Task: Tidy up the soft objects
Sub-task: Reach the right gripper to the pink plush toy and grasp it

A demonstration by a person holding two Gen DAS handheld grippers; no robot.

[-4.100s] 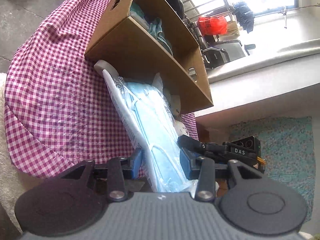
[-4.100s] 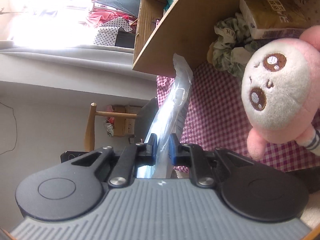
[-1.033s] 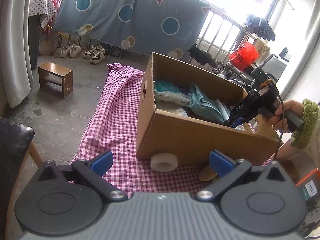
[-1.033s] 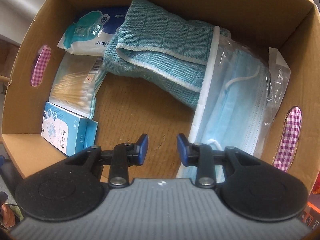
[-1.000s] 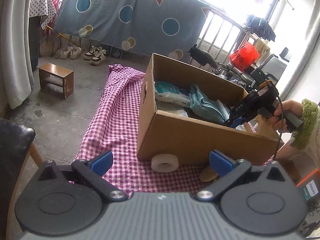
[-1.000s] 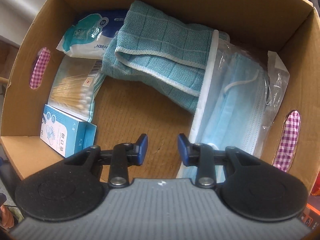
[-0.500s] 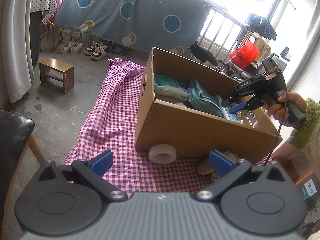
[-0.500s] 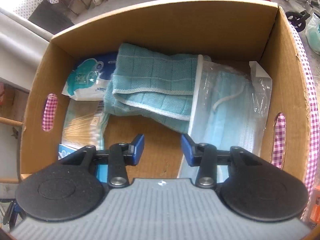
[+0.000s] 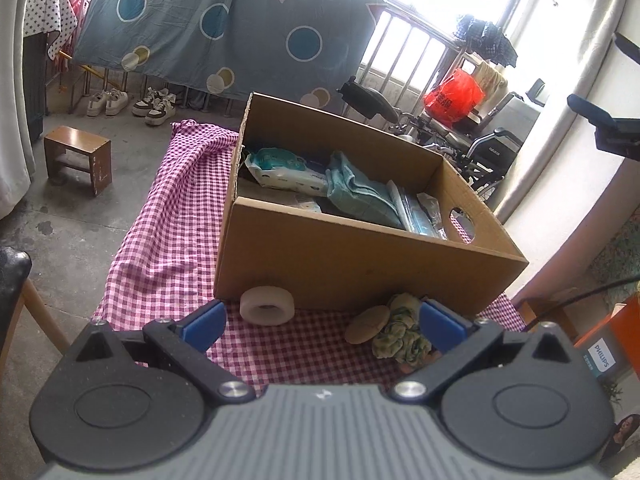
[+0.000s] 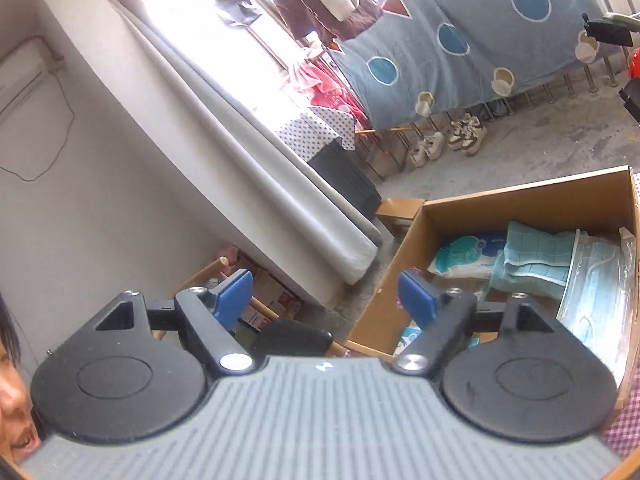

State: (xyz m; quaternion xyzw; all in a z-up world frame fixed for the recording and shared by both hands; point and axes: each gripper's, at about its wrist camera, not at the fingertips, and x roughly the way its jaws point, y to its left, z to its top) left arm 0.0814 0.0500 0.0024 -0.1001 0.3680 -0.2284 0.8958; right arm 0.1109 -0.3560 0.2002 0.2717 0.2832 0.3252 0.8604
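Note:
A cardboard box (image 9: 360, 256) stands on the purple checked cloth (image 9: 168, 236). Inside lie a teal towel (image 9: 356, 196), a white wipes pack (image 9: 280, 172) and a clear bag of blue face masks (image 10: 600, 280). In front of the box lie a white tape roll (image 9: 267, 305), a tan round pad (image 9: 368, 324) and a green scrunchie (image 9: 402, 334). My left gripper (image 9: 322, 322) is open, low before these items, holding nothing. My right gripper (image 10: 326, 294) is raised above the box's near-left side, its jaws opening with nothing between them.
The box (image 10: 520, 200) fills the lower right of the right wrist view. A small wooden stool (image 9: 78, 158) and shoes (image 9: 154, 106) stand on the concrete floor. A blue patterned sheet (image 9: 224, 36) hangs behind. An orange carton (image 9: 608, 344) stands at the right. A person's face shows at the lower left.
My right gripper has lifted out of the box and tilted up toward the room, its jaws spreading wider. The mask bag stays in the box. My left gripper has shifted slightly closer to the table.

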